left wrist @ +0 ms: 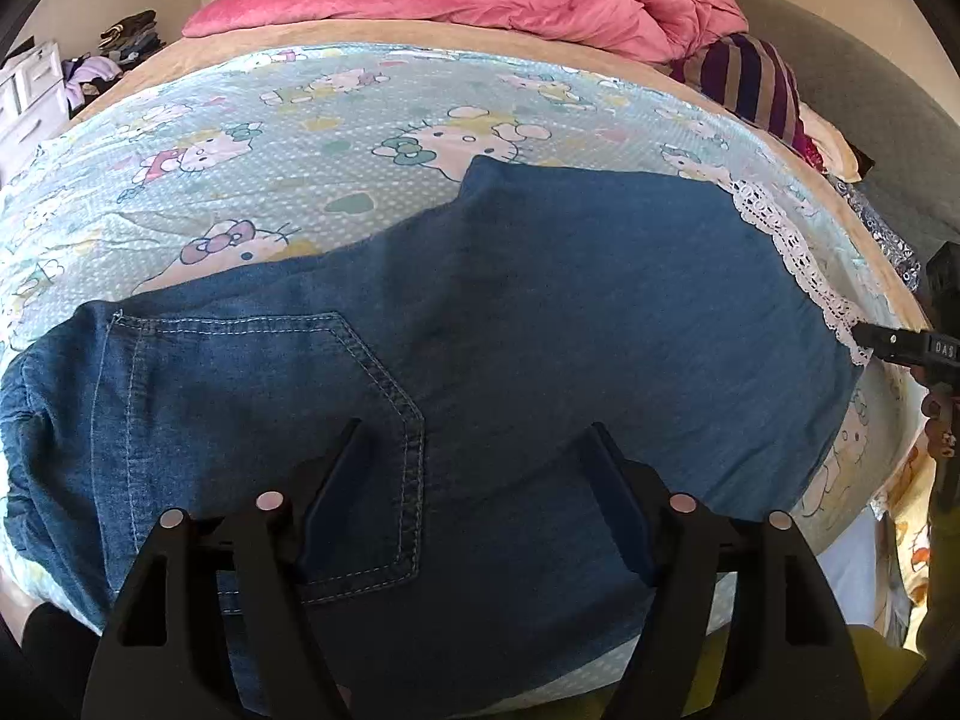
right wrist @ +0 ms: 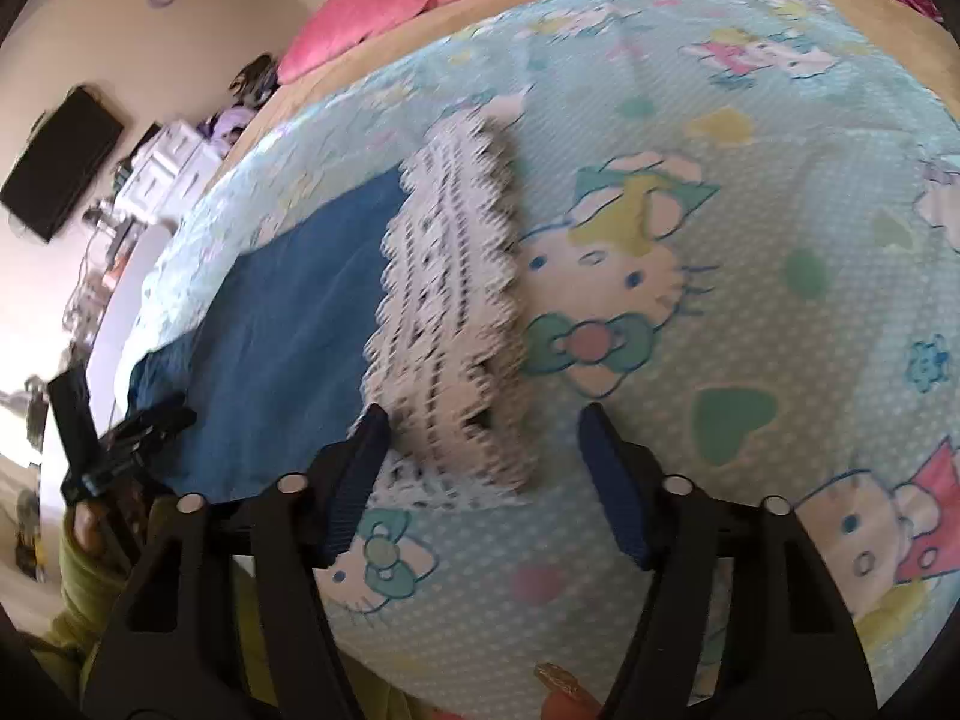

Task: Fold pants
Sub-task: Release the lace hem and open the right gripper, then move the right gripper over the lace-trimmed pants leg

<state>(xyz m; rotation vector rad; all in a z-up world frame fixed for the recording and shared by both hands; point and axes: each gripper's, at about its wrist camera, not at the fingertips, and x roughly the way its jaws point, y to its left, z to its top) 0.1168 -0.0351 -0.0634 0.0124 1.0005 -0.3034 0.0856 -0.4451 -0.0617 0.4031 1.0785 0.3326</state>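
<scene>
Right now the pants [left wrist: 480, 324], blue denim with a white lace hem [right wrist: 450, 324], lie flat across the near part of a bed sheet [left wrist: 288, 120] printed with cartoon cats, the waist and a stitched back pocket [left wrist: 270, 420] toward the left and the lace hem toward the right. Over the pocket area hangs the left gripper [left wrist: 477, 450], its jaws spread wide with nothing pinched between them; the denim shows in the gap beneath. At the right end, the right gripper [right wrist: 483, 438] stands with jaws apart around the near corner of the lace; its left fingertip [right wrist: 360, 456] lies just beside the lace edge, and the pads do not press on it. Far across the bed lie a pink blanket [left wrist: 420, 0] and a striped cloth [left wrist: 750, 78]. A white drawer unit [left wrist: 30, 96] stands at the far left.
</scene>
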